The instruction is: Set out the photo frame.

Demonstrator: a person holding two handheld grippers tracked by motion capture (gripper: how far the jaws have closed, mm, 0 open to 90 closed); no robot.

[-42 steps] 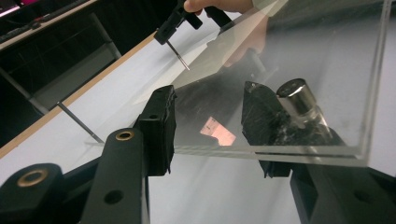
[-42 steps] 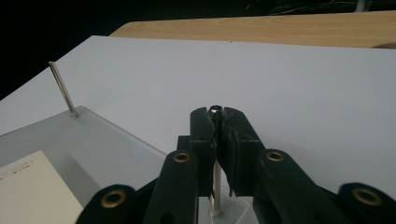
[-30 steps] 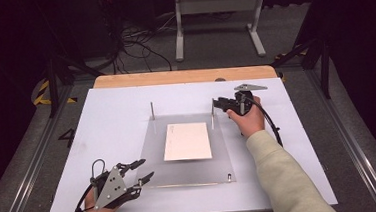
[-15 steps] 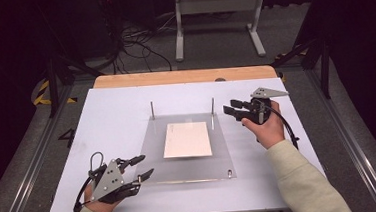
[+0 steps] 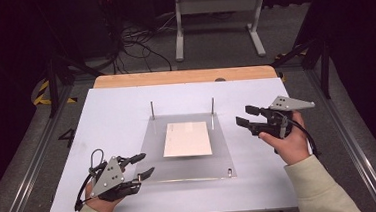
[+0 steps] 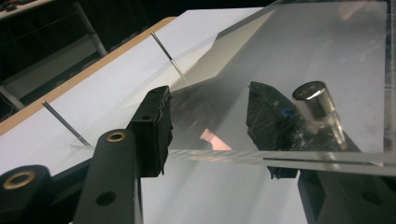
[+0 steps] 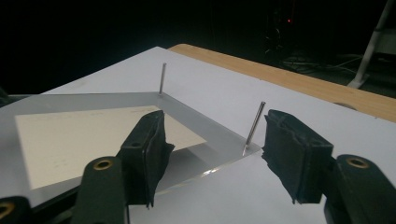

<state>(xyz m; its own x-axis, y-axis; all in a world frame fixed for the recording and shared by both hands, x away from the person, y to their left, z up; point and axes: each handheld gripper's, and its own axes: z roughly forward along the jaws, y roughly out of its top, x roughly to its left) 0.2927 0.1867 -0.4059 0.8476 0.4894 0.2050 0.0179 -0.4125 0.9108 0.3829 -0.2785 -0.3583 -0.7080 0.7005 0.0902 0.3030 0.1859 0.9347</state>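
The right tool (image 5: 243,118), lower right in the high view, hung spread, its jaws just opening, empty. The left tool (image 5: 142,165) straddled the clear plate (image 5: 219,156) edge, spread; its gripper view showed a metal stud (image 6: 314,98).

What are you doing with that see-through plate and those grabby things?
A person holds a hand-held gripper in each hand. The left hand-held gripper sits at the near left corner of the clear plate, its jaws astride the edge. The right hand-held gripper hovers beside the plate near a thin pin, jaws just opened with nothing between them. A cream sheet lies on the plate.
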